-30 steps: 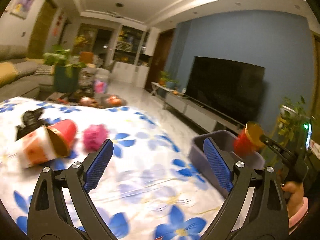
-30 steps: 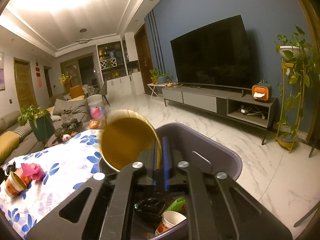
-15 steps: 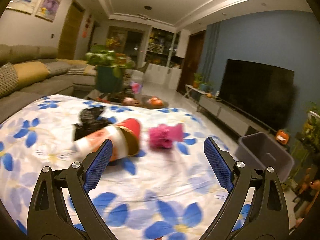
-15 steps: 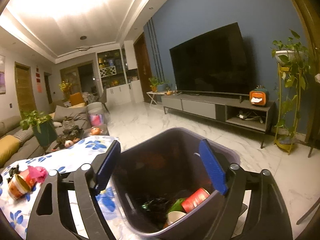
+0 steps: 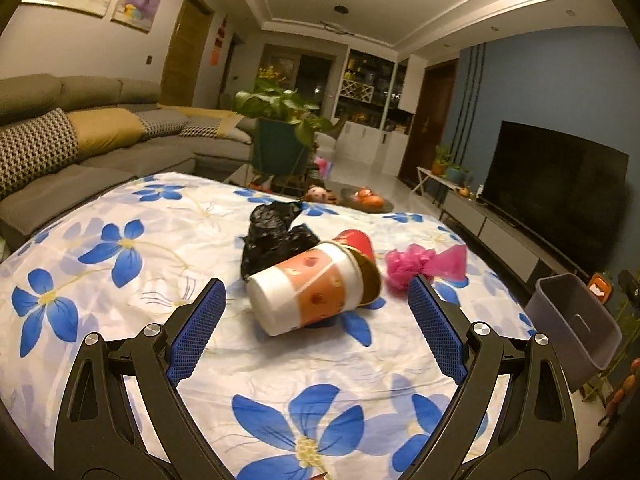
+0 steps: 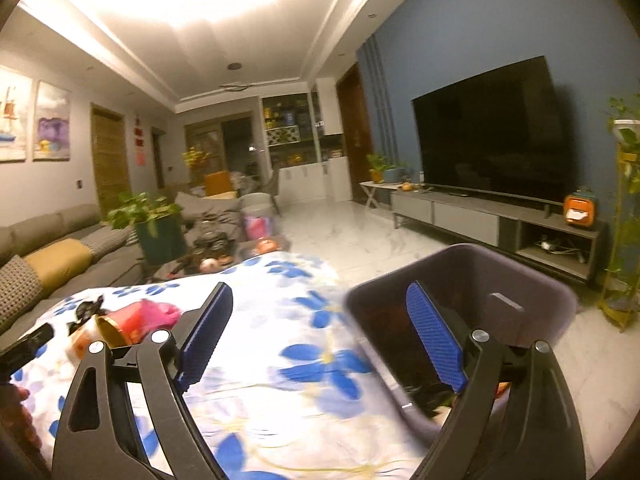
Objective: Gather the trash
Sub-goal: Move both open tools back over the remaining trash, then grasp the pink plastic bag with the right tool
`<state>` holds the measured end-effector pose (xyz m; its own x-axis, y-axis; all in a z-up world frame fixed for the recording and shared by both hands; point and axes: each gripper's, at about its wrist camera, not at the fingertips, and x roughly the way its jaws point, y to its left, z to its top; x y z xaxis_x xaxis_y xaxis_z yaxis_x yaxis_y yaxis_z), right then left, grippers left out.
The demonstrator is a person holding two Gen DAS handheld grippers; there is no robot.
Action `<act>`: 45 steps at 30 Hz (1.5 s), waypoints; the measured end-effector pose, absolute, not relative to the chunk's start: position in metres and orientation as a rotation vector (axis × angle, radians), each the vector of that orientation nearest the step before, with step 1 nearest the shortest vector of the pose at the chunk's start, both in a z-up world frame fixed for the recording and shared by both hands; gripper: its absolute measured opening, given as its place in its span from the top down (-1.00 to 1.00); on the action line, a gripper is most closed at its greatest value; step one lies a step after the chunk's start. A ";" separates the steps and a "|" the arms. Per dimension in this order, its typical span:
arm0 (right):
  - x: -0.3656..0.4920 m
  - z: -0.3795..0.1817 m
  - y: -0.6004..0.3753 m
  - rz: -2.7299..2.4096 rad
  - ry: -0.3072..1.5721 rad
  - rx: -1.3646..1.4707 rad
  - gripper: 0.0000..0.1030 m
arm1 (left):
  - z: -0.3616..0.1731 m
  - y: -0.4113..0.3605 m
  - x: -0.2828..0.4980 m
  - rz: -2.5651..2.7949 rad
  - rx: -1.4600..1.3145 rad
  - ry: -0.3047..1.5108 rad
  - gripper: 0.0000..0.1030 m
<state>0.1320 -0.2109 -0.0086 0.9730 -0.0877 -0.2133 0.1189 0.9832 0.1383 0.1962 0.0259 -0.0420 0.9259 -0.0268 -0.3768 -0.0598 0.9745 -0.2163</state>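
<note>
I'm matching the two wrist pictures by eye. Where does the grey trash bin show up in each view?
Left wrist view: the grey trash bin sits at the far right edge, beyond the flowered tablecloth.
Right wrist view: the bin fills the lower right, behind the right gripper, with trash at its bottom.
Shared landmark: the black TV on the blue wall.
</note>
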 end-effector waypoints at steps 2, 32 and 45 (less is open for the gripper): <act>0.135 -0.011 -0.196 -0.082 0.216 0.152 -0.68 | -0.044 0.026 0.199 0.029 -0.233 0.397 -0.76; 0.271 -0.052 -0.055 0.177 0.452 0.025 0.10 | -0.050 0.045 0.225 0.123 -0.260 0.428 -0.76; 0.265 -0.051 -0.066 0.194 0.431 0.045 0.92 | -0.064 0.013 0.268 0.107 -0.236 0.522 -0.76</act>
